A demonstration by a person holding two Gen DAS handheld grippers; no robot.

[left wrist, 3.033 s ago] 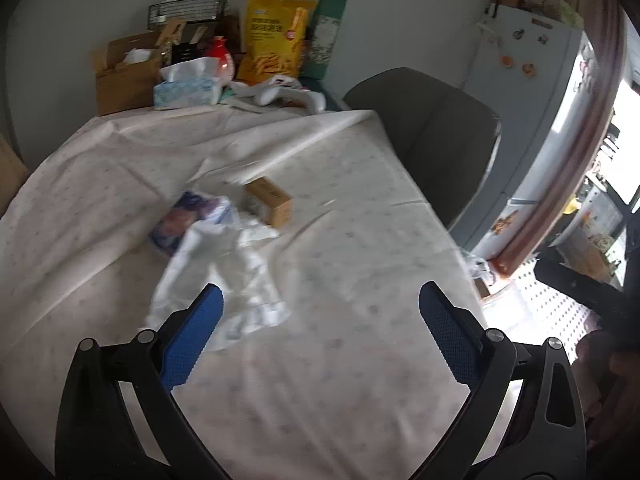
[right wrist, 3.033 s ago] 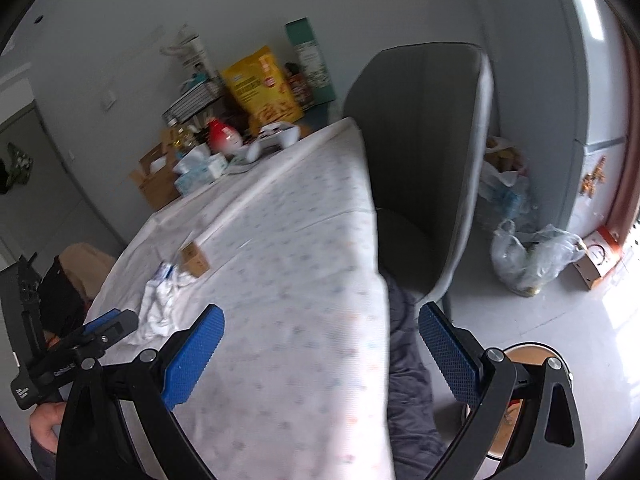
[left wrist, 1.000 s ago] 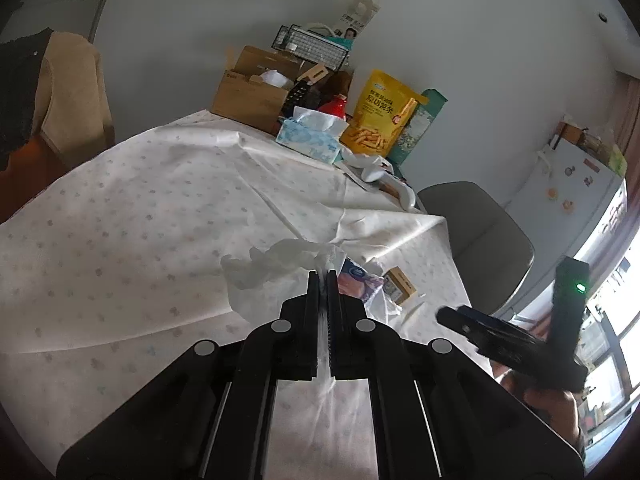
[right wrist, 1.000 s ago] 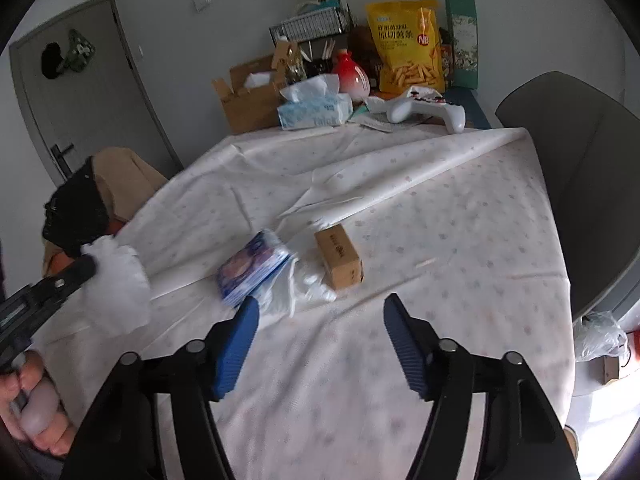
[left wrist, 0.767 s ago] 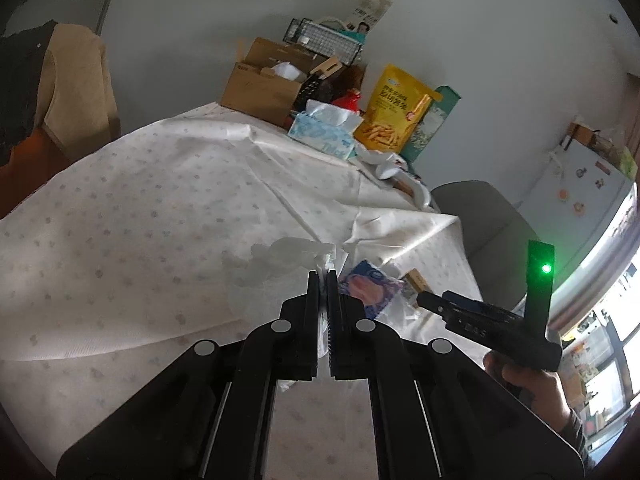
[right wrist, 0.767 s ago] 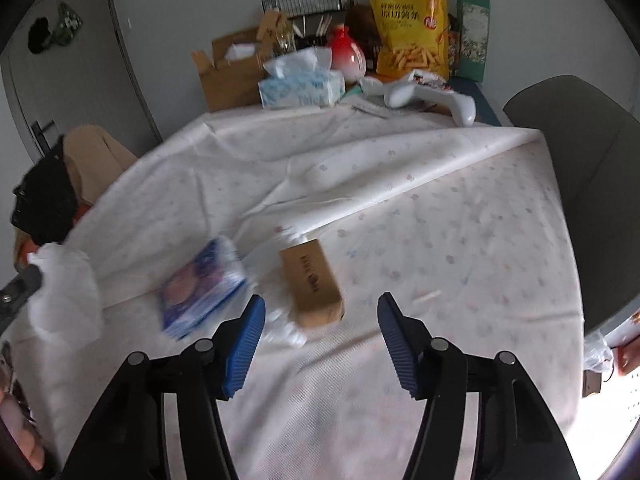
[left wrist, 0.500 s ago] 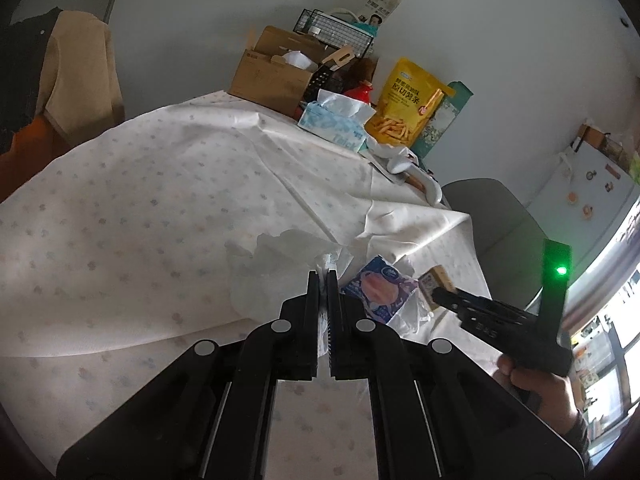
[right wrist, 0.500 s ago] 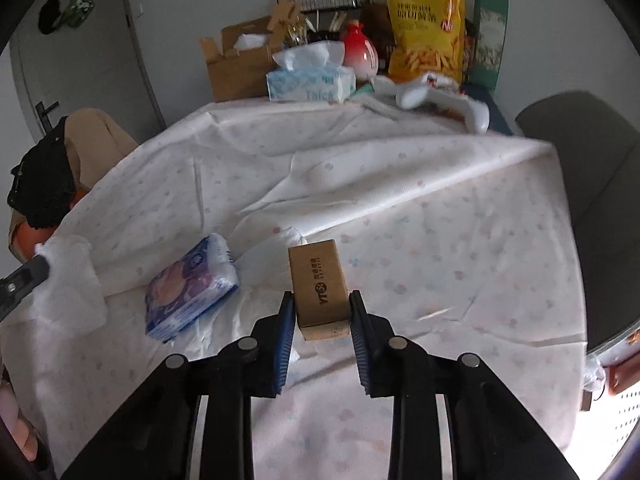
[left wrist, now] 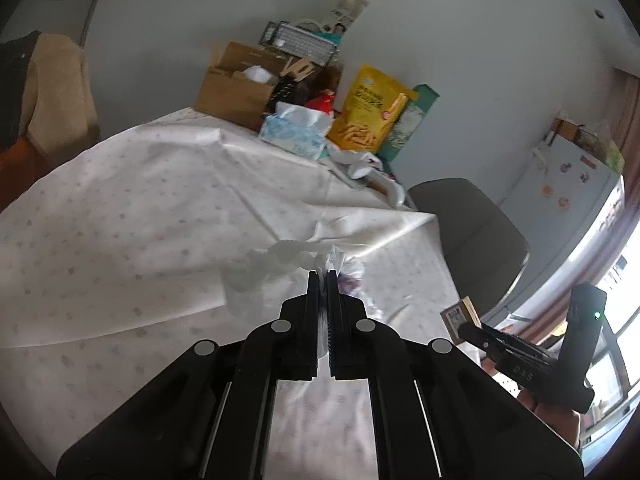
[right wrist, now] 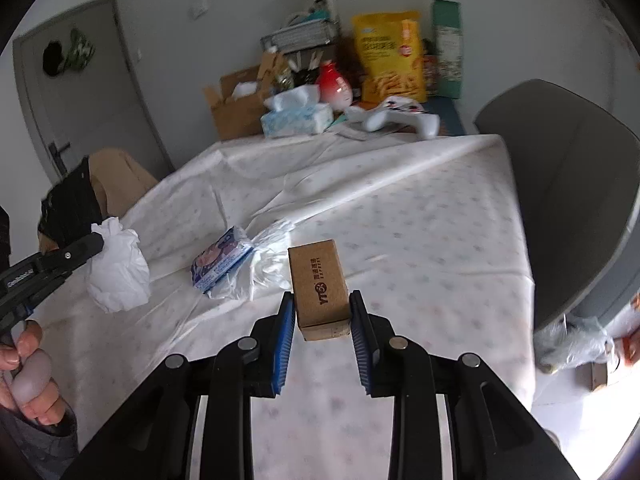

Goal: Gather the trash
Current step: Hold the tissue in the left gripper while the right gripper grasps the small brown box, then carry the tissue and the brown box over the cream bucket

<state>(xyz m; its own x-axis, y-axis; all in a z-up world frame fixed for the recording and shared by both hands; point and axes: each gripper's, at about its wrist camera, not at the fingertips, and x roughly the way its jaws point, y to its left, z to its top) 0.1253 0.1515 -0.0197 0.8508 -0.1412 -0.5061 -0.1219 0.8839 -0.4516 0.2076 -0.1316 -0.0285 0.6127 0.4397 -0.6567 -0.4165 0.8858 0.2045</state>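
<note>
My left gripper [left wrist: 323, 274] is shut on a white plastic bag [left wrist: 264, 276] and holds it above the table; the bag hangs from it in the right wrist view [right wrist: 118, 276]. My right gripper [right wrist: 322, 300] is shut on a small brown cardboard box [right wrist: 320, 286], lifted off the table; the box shows at the right in the left wrist view [left wrist: 460, 318]. A blue tissue packet [right wrist: 220, 260] lies on the tablecloth with crumpled clear plastic [right wrist: 260, 264] beside it.
A white cloth covers the table [right wrist: 420, 220]. At the far end stand a cardboard box [right wrist: 236, 112], a tissue box [right wrist: 296, 116], a yellow snack bag [right wrist: 390, 56] and a white controller [right wrist: 400, 120]. A grey chair [right wrist: 568, 200] stands right of the table.
My left gripper closed on the white bag and raised it. My right gripper moved in, closed on the brown box and lifted it off the cloth.
</note>
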